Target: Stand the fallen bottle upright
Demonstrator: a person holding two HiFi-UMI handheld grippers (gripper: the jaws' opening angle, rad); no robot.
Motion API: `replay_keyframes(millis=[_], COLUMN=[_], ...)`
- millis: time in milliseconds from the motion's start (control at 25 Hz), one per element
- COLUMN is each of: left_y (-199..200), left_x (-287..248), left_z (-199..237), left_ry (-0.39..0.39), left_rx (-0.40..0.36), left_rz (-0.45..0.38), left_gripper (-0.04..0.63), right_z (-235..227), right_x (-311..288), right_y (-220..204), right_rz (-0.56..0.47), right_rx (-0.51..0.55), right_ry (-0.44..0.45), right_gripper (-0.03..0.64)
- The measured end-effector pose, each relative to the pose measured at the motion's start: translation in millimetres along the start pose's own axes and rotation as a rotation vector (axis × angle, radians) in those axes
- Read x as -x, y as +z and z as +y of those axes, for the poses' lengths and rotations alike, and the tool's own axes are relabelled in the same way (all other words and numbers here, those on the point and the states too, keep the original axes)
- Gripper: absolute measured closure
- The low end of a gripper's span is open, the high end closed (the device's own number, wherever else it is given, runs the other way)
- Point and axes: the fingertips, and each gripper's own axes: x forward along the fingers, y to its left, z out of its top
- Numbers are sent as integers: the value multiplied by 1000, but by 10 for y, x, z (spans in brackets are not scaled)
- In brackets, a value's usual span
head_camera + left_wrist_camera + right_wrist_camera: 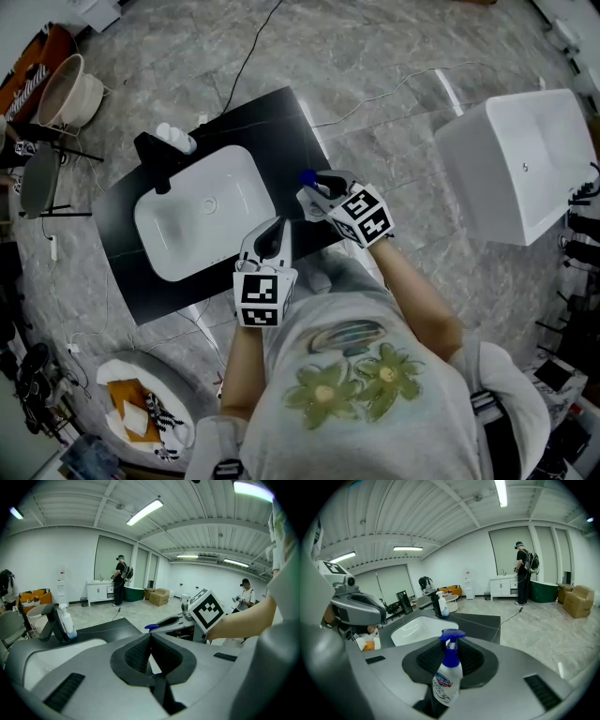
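Observation:
A small white spray bottle with a blue trigger head stands roughly upright between the pads of my right gripper, which is shut on its body. In the head view this gripper hangs over the right edge of the black counter, and only the bottle's blue head shows. My left gripper is over the counter's near edge beside the white sink. Its jaws meet with nothing between them.
A second white bottle stands by the black faucet at the sink's far left corner. A white box-shaped basin stands on the floor to the right. Cables run across the floor. A round table with clutter is at lower left.

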Motion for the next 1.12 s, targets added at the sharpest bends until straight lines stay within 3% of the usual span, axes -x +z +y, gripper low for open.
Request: replay_keyframes(millis=[640, 1120], left_y=[-2, -37], left_x=[3, 15], left_z=[-20, -48], left_ry=[28, 37], left_rx=[-29, -37], left_rz=[-4, -5], left_gripper=[577, 577], right_z=[-27, 25], right_x=[139, 296], right_y=[81, -10], right_rz=[-103, -153], right_rx=[78, 77], right_ry=[-43, -35], right_gripper=[517, 515])
